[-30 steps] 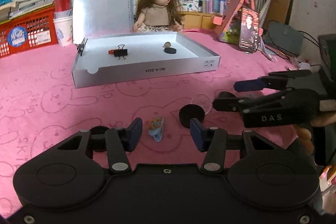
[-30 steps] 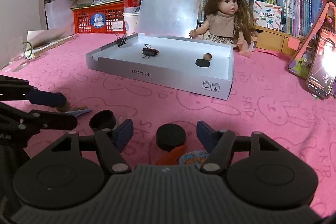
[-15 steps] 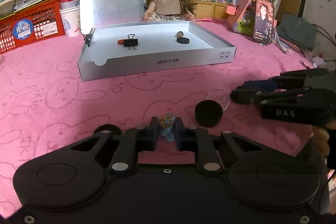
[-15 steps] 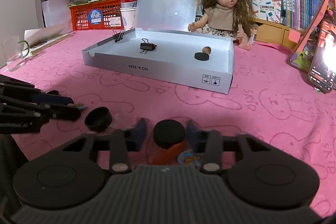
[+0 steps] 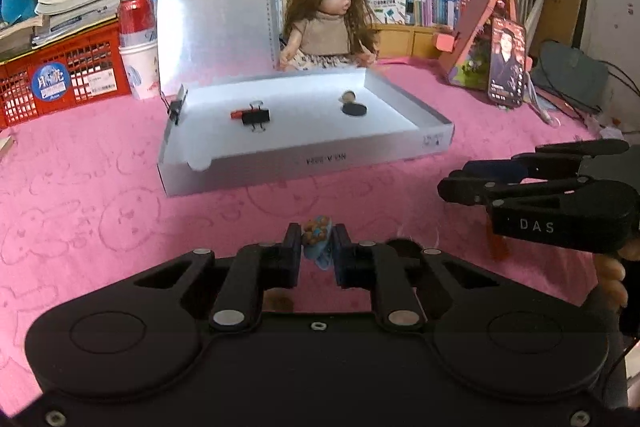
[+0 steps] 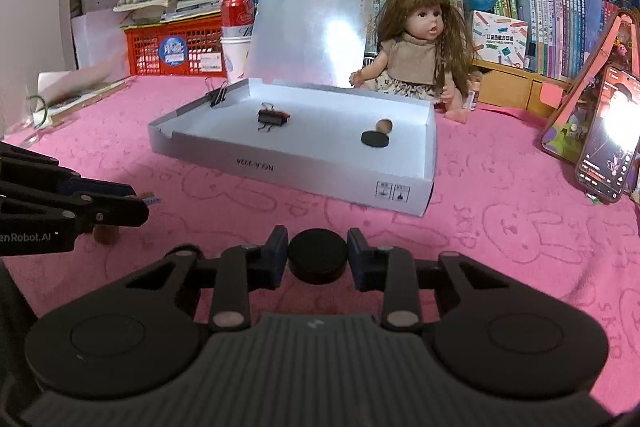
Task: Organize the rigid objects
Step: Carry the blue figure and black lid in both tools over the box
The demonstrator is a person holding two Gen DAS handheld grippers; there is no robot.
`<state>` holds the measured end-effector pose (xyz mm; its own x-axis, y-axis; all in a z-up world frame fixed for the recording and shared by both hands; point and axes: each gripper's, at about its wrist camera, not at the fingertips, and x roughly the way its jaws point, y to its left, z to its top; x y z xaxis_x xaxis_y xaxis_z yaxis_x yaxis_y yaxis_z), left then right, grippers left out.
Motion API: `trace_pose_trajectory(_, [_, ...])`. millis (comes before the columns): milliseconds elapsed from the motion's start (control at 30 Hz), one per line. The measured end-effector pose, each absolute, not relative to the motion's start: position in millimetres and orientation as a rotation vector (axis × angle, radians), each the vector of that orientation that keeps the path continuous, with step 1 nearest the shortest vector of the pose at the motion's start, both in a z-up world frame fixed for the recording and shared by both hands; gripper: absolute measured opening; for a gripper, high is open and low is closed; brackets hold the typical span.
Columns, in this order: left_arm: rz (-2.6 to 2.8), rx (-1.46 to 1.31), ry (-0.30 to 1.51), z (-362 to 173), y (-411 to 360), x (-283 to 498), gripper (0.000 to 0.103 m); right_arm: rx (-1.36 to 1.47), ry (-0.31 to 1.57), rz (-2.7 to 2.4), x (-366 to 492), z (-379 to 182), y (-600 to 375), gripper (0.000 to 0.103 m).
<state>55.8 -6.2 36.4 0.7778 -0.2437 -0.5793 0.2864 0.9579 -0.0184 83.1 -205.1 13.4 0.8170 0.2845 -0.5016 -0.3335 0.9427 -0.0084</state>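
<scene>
The left claw (image 5: 316, 247) pinches a small blue hair clip (image 5: 317, 237). The right claw (image 6: 317, 254) grips a black round cap (image 6: 317, 261) above the pink surface (image 6: 500, 227).

inside the white box (image 6: 280, 163): two binder clips (image 6: 273, 117), one on its left wall; one black disc (image 6: 375, 138); one small wooden knob (image 6: 385, 125). in front of the box: one black cap (image 6: 317, 256), one hair clip (image 5: 318, 231).

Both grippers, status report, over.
Left gripper shut on small blue clip. Right gripper shut on black cap. White box ahead, path clear.
</scene>
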Motion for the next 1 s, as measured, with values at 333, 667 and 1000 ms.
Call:
trace_pose_trajectory(333, [-0.264,0.048,0.554,68,-6,88,0.016,-0.044,0.501,0.273,111,36,-208,0.037])
trace_pose_trajectory(667, [-0.243,0.010,0.555,82,-4,134,0.016,0.010,0.510,0.228,150,44,-214,0.037])
trace_pose_trajectory(1000, [-0.217,-0.059,0.621,76,-3,197,0.016,0.084,0.534,0.200,197,49,-221,0.037])
